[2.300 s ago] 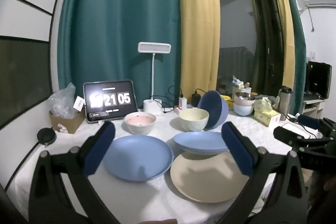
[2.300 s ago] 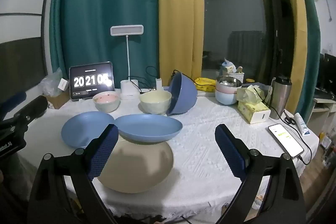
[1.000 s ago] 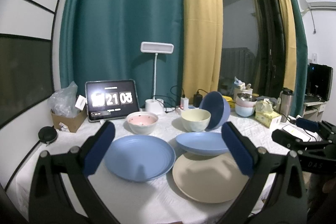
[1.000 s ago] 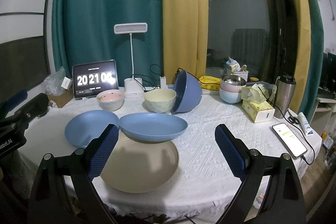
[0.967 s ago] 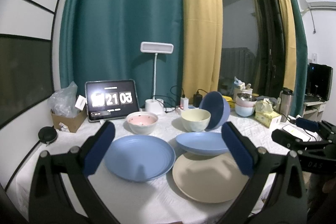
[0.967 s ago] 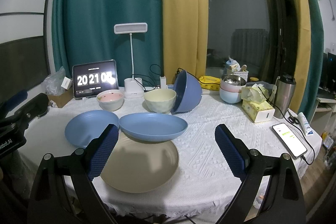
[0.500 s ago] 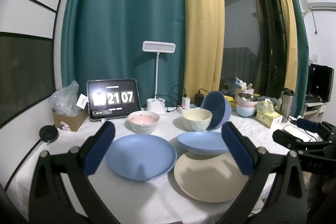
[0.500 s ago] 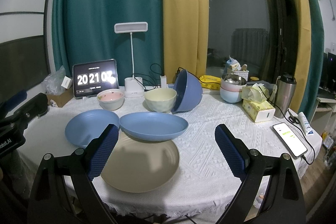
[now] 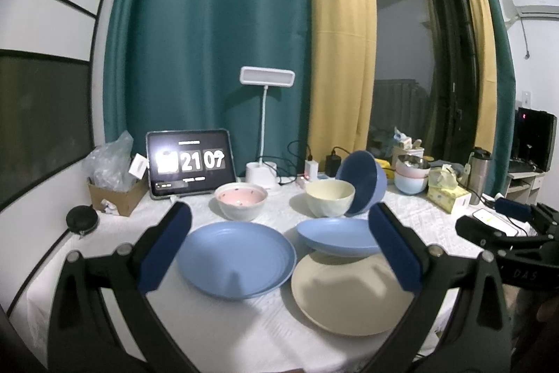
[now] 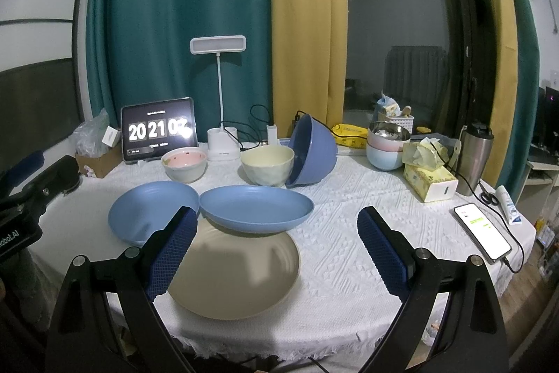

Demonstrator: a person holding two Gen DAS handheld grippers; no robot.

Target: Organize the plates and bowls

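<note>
On the white tablecloth lie a blue plate (image 9: 236, 256) at left, a beige plate (image 9: 349, 298) at right, and a second blue plate (image 9: 337, 235) resting tilted on the beige plate's far rim. Behind stand a pink-lined bowl (image 9: 241, 200), a cream bowl (image 9: 328, 201) and a blue bowl (image 9: 365, 180) tipped on its side against it. The same dishes show in the right wrist view: blue plates (image 10: 152, 208) (image 10: 255, 207), beige plate (image 10: 234, 275), bowls (image 10: 184, 163) (image 10: 267, 165) (image 10: 312, 156). My left gripper (image 9: 279, 249) and right gripper (image 10: 272, 249) are open, empty, above the near table edge.
A tablet clock (image 9: 190, 161), desk lamp (image 9: 265, 128), chargers and a cardboard box (image 9: 115, 194) line the back. Stacked bowls (image 10: 387, 145), a tissue box (image 10: 429, 180), a steel tumbler (image 10: 473, 159) and a phone (image 10: 484, 231) sit at right.
Both grippers have stayed open and nearly still; the views have shifted only slightly. No dish has moved.
</note>
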